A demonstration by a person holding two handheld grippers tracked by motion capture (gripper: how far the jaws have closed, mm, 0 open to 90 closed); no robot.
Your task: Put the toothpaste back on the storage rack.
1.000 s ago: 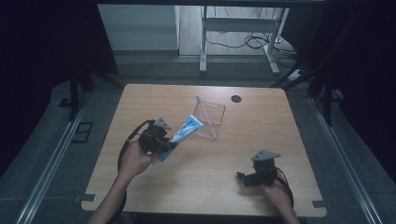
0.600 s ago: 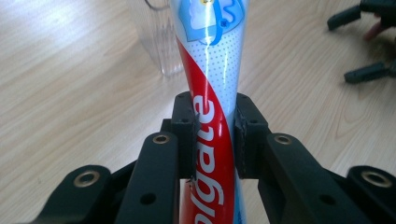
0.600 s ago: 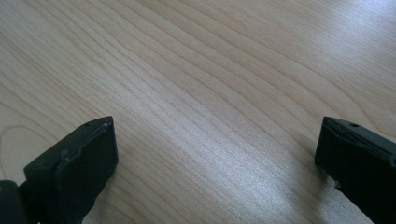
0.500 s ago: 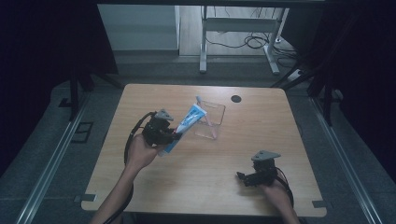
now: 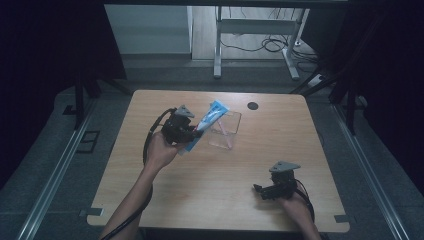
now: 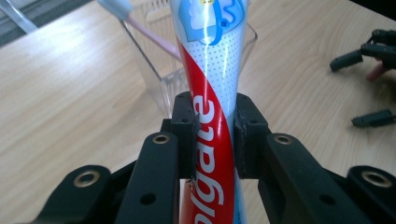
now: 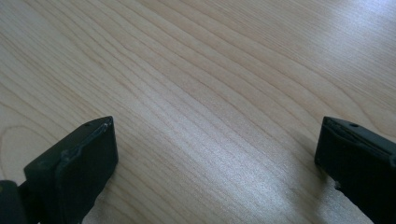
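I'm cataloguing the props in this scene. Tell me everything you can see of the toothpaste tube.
The toothpaste tube is a glossy, soft-looking tube in white and light blue with a red swoosh bearing white Colgate lettering. The left tool clamps it across its middle, both pads pressing its sides. From above it slants up and to the right off the table, its far end reaching over the clear plastic cup, which holds a pink-handled toothbrush. Whether the tube touches the cup cannot be told.

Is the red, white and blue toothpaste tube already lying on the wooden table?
No, the left gripper clamps the red, white and blue toothpaste tube above the clear plastic cup.
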